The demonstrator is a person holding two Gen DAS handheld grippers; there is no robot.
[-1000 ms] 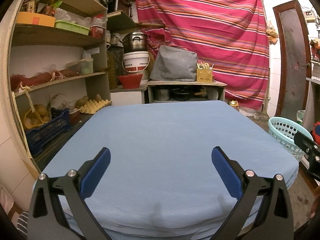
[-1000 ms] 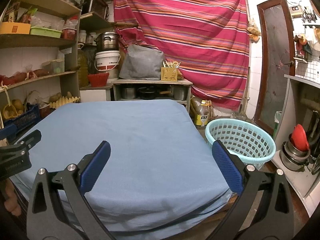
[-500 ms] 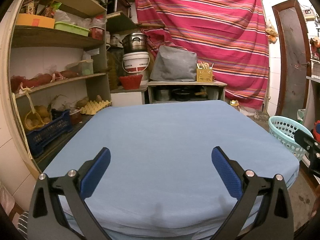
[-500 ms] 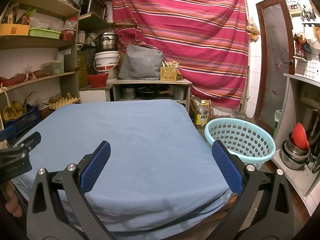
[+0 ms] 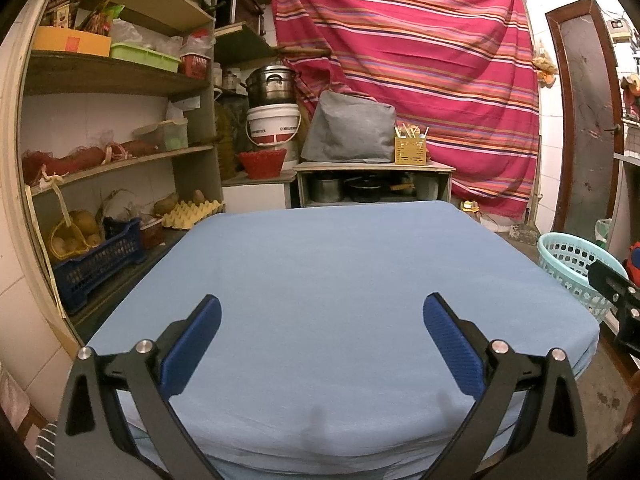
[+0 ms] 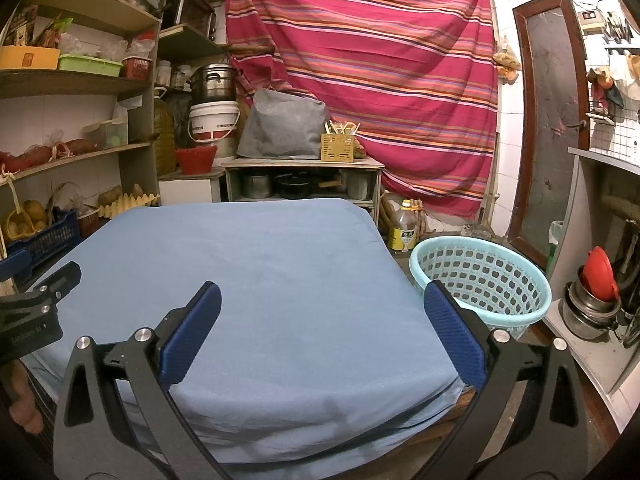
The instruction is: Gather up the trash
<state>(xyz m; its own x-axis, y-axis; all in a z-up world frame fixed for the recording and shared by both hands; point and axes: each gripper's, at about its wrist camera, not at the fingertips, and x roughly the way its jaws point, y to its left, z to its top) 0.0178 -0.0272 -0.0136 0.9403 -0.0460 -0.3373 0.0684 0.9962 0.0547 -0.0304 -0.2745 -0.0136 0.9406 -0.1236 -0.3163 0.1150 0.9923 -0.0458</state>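
Note:
My left gripper (image 5: 322, 314) is open and empty above the near edge of a table covered with a blue cloth (image 5: 352, 272). My right gripper (image 6: 322, 302) is open and empty above the cloth's (image 6: 256, 264) near right part. A turquoise plastic basket (image 6: 482, 280) stands on the floor right of the table; it also shows in the left wrist view (image 5: 576, 264). No trash shows on the cloth. The left gripper's side shows at the left edge of the right wrist view (image 6: 36, 312).
Wooden shelves (image 5: 100, 76) with boxes, a blue crate (image 5: 96, 268) and egg trays line the left wall. A low cabinet (image 5: 372, 184) with pots stands behind the table before a striped red curtain (image 5: 408, 68). A counter with metal bowls (image 6: 592, 308) is at the right.
Both grippers have drawn back slightly from the table and stay open. Nothing else has moved.

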